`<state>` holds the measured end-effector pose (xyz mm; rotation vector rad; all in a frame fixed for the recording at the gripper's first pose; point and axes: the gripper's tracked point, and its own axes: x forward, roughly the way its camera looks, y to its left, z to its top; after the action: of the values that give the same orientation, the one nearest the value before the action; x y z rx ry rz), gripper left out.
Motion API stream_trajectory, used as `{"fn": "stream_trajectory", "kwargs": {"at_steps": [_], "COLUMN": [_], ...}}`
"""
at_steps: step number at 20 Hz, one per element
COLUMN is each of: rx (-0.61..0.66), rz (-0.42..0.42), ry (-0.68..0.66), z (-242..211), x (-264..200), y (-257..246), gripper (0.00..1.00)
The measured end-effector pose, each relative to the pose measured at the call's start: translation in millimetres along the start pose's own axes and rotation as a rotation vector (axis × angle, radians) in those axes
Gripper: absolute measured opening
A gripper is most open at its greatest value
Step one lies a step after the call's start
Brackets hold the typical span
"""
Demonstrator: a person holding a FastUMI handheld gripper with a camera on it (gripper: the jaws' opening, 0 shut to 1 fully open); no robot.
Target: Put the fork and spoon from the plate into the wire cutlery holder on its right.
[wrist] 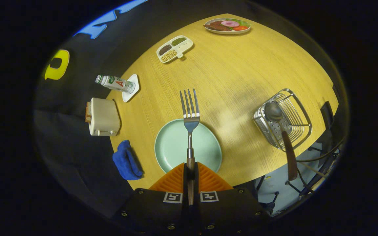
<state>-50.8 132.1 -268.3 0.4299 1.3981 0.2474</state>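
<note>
The tool [190, 173] holds the fork [190, 114] pointing straight ahead, and the wire cutlery holder [285, 119] sits off to its right.

The gripper [190, 173] clamps its jaws on the fork [189, 113] handle above the plate [172, 144], while the spoon [279, 127] stands in the wire cutlery holder [295, 111].

The desk [241, 75] is brightly and evenly lit from above, with a soft glare patch near the plate [172, 147]. Short shadows sit beside objects. Fisheye distortion bends the edges; surroundings are dim.
</note>
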Motion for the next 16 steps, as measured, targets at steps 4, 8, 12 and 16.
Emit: {"fn": "stream_trajectory", "kwargs": {"at_steps": [4,8,12,16], "rx": [0.029,0.086,0.157,0.277], "rz": [-0.021,-0.037,-0.02,0.046], "ry": [-0.009,0.0,0.032,0.086], "z": [10.1,6.4,-8.5,-16.3], "x": [-28.7,-47.7,-49.7,-51.2], "y": [-33.1,-64.5,-82.4,-86.6], "gripper": [0.05,0.05,0.05,0.05]}}
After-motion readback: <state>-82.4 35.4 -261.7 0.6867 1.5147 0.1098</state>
